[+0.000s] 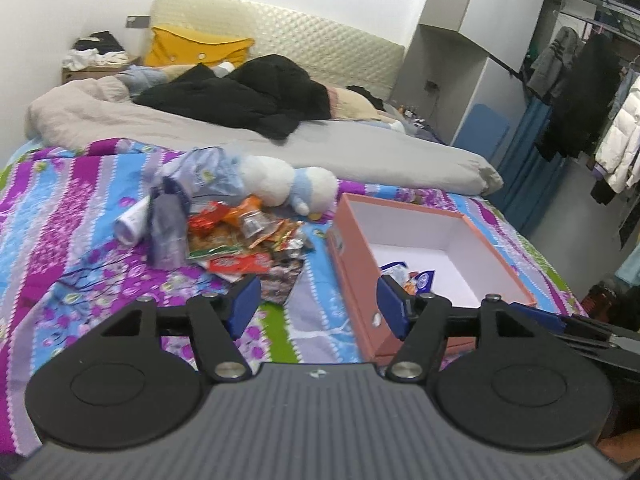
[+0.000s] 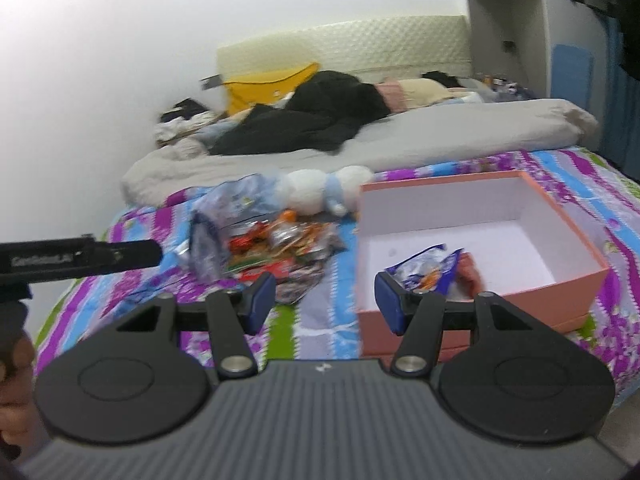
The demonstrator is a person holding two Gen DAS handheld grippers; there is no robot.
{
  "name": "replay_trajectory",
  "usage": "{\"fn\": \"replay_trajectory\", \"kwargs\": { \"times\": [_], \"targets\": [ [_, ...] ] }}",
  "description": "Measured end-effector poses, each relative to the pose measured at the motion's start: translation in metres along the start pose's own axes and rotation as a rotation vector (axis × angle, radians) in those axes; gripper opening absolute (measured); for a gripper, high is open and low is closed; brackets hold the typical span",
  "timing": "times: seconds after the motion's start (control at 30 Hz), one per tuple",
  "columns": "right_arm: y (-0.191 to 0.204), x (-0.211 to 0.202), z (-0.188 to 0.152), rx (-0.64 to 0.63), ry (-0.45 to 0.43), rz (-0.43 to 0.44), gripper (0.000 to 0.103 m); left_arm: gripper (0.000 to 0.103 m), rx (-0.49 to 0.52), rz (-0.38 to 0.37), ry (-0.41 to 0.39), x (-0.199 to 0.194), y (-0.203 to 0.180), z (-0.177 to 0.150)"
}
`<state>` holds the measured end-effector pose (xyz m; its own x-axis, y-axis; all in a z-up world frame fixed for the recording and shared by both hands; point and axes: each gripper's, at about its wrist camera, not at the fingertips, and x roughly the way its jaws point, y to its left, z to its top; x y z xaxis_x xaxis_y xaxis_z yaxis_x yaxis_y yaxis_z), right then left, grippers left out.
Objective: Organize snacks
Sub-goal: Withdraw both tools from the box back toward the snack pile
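A heap of snack packets [image 1: 240, 240] lies on the patterned bedsheet, with a crumpled clear bag [image 1: 200, 176] behind it. To its right stands an open pink box [image 1: 352, 272] with a white inside and a few packets [image 1: 404, 274] in its near corner. My left gripper [image 1: 319, 306] hovers open over the sheet between heap and box, nothing between its blue pads. My right gripper [image 2: 326, 304] is also open and empty, in front of the box [image 2: 540, 292] and its packets [image 2: 428, 272]. The heap [image 2: 280, 248] lies to the left.
A white and blue plush toy [image 1: 288, 188] lies behind the heap. A grey duvet [image 1: 360, 148], black clothes [image 1: 248, 96] and a yellow pillow [image 1: 192, 50] fill the far bed. Clothes hang on a rack [image 1: 580, 92] at right. A hand [image 2: 12, 360] shows at the left edge.
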<state>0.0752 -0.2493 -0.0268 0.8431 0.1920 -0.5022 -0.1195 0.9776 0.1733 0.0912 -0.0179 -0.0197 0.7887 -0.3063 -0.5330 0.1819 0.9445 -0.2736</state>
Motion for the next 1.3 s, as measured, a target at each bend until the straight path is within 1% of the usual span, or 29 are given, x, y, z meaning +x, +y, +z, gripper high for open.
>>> {"fn": "replay_trajectory", "kwargs": {
  "times": [0.03,0.1,0.27,0.4,0.6,0.63,0.67,0.7,0.83,0.9,1.03,1.1,1.3],
  "targets": [
    [0.005,-0.003,-0.003,-0.006,-0.001,0.012,0.058,0.071,-0.001,0.006,-0.001,-0.005,0.003,-0.004],
    [0.014,-0.007,-0.009,-0.019,-0.005,0.033,0.058,0.077,0.0,0.026,-0.006,-0.014,0.008,-0.011],
    [0.03,-0.014,-0.022,-0.021,0.002,0.065,0.058,0.083,0.003,0.06,-0.013,-0.028,0.02,-0.025],
    [0.035,-0.016,-0.031,-0.016,0.014,0.07,0.058,0.083,-0.001,0.081,-0.007,-0.035,0.028,-0.034],
    [0.037,-0.014,-0.036,-0.015,0.028,0.076,0.058,0.083,-0.008,0.097,0.008,-0.031,0.033,-0.038],
    [0.037,-0.013,-0.035,-0.013,0.028,0.073,0.058,0.085,-0.011,0.094,0.01,-0.029,0.034,-0.038],
    [0.036,-0.011,-0.034,-0.012,0.027,0.072,0.058,0.092,-0.014,0.093,0.01,-0.028,0.035,-0.038],
    [0.036,-0.01,-0.032,-0.012,0.026,0.069,0.058,0.094,-0.014,0.096,0.006,-0.027,0.036,-0.039],
    [0.032,-0.003,-0.027,-0.012,0.026,0.064,0.058,0.095,-0.002,0.124,0.023,-0.014,0.037,-0.037],
    [0.029,0.002,-0.024,-0.011,0.031,0.061,0.058,0.098,0.002,0.137,0.034,-0.006,0.038,-0.035],
    [0.024,0.015,-0.018,-0.014,0.043,0.054,0.058,0.1,0.002,0.143,0.043,0.011,0.042,-0.032],
    [0.022,0.022,-0.013,-0.018,0.047,0.051,0.058,0.1,0.018,0.153,0.052,0.023,0.043,-0.031],
    [0.017,0.047,0.003,-0.027,0.053,0.046,0.058,0.1,0.041,0.144,0.096,0.069,0.047,-0.022]
  ]
}}
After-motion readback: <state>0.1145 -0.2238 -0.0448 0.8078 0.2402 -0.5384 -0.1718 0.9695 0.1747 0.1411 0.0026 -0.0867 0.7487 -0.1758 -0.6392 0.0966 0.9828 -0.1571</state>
